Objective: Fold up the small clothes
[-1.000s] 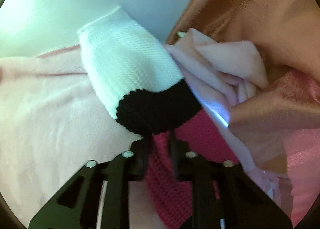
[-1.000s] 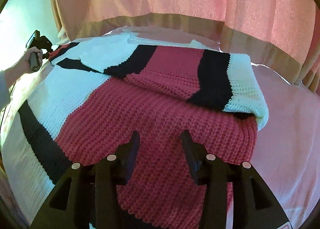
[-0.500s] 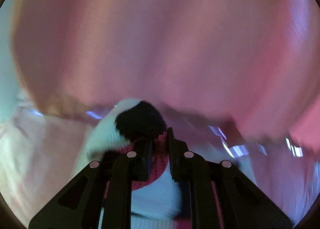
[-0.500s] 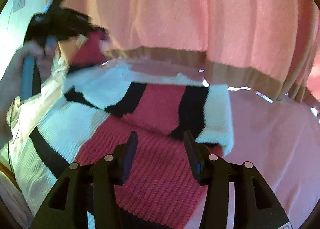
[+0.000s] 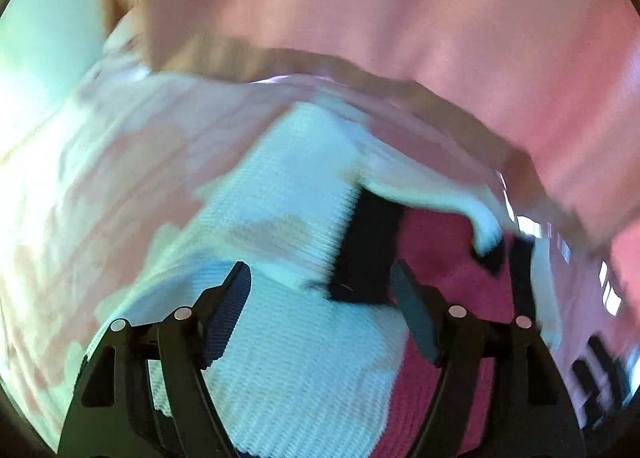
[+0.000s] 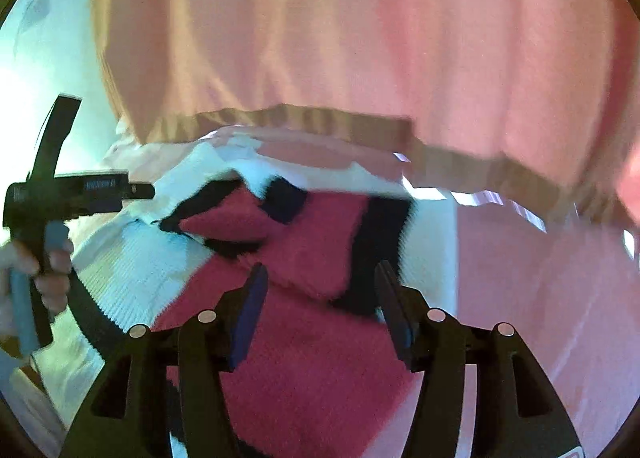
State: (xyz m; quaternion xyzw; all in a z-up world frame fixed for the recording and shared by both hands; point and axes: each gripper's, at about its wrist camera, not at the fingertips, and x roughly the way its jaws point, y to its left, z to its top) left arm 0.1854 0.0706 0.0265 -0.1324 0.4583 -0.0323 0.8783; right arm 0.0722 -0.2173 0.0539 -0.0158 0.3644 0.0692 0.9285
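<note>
Sleeves of the knit sweater [image 6: 320, 358], lying lower centre on the pink bedsheet [image 6: 540, 298], are lying folded inward; I am opening both the left gripper [image 5: 320, 282] and right gripper [image 6: 320, 282], neither grasping anything, with body folds remaining.

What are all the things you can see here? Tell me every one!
knitted sweater: one, dark pink with white and black stripes, lying partly folded on the bed, under both grippers.
bed sheet: one, pale pink, spread under the sweater.
curtain: one, pink with a tan hem, hanging behind the bed.
wall: pale, at the left, beside the curtain.
left gripper: one, black, jaws apart after just opening, nothing pinched, over the sweater's white part.
right gripper: one, black, jaws apart and just opening wider, empty, above the pink part.
hand: one, gripping the left gripper's blue handle, at the left in the right wrist view.
</note>
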